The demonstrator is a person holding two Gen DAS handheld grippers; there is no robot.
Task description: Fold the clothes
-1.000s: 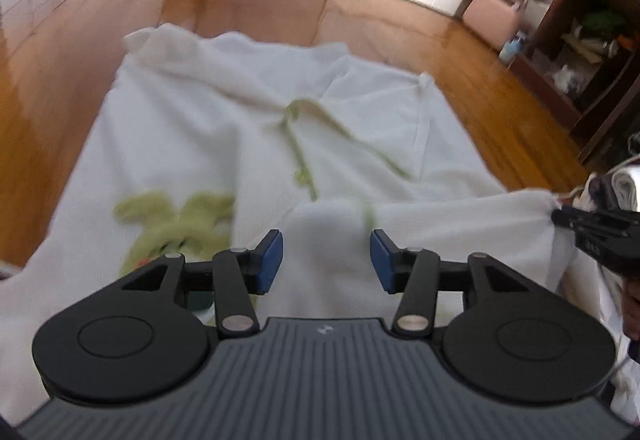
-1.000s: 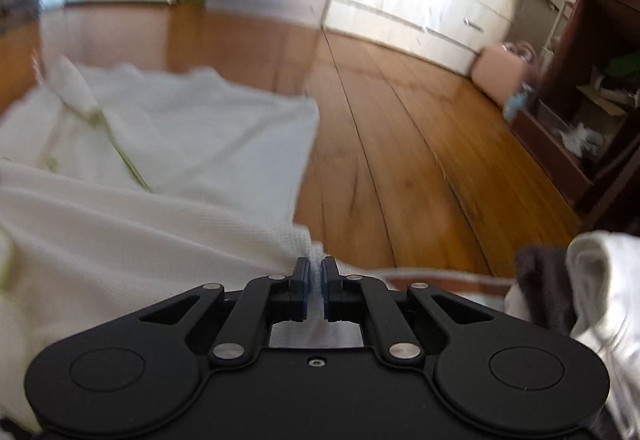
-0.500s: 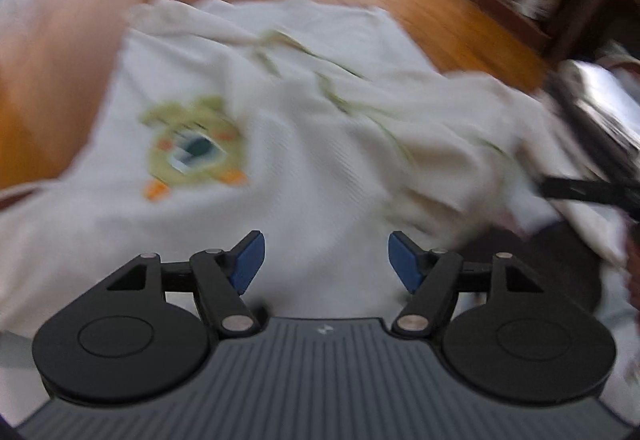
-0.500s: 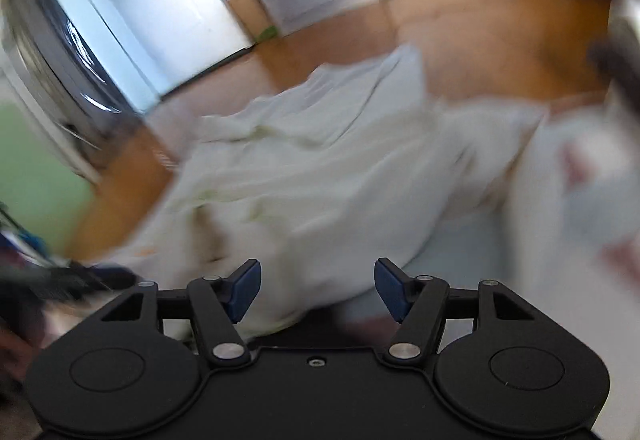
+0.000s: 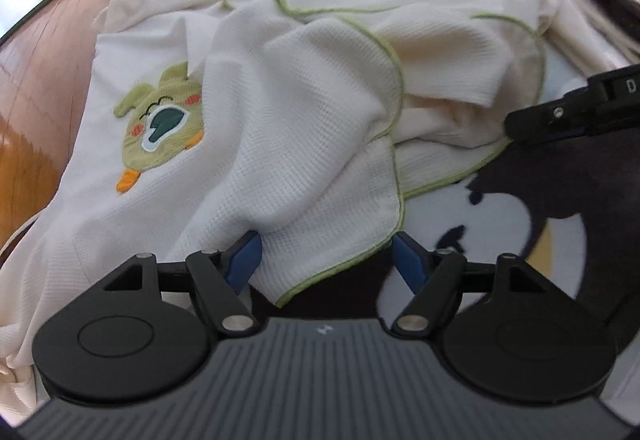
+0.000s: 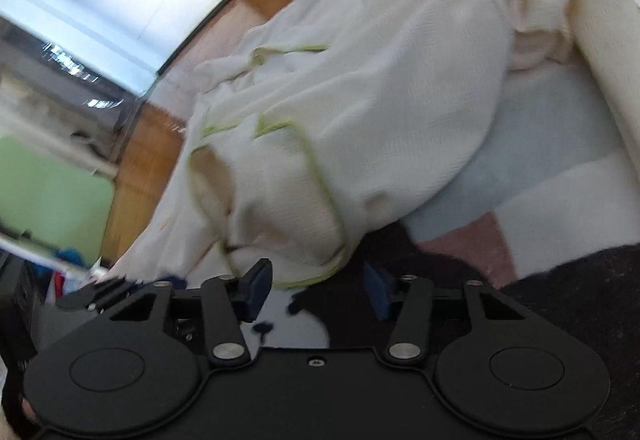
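1 cream waffle-knit garment [image 5: 288, 128] with green piping and 1 embroidered green cartoon patch [image 5: 164, 124] lies rumpled on the wooden floor [image 5: 44, 52], its hem over a dark rug [image 5: 568, 184]. 2 grippers: the left gripper [image 5: 326, 256] is spread, hem between its fingers unpinched; the right gripper [image 6: 316, 290], spread, has just been narrowing, pinching nothing.
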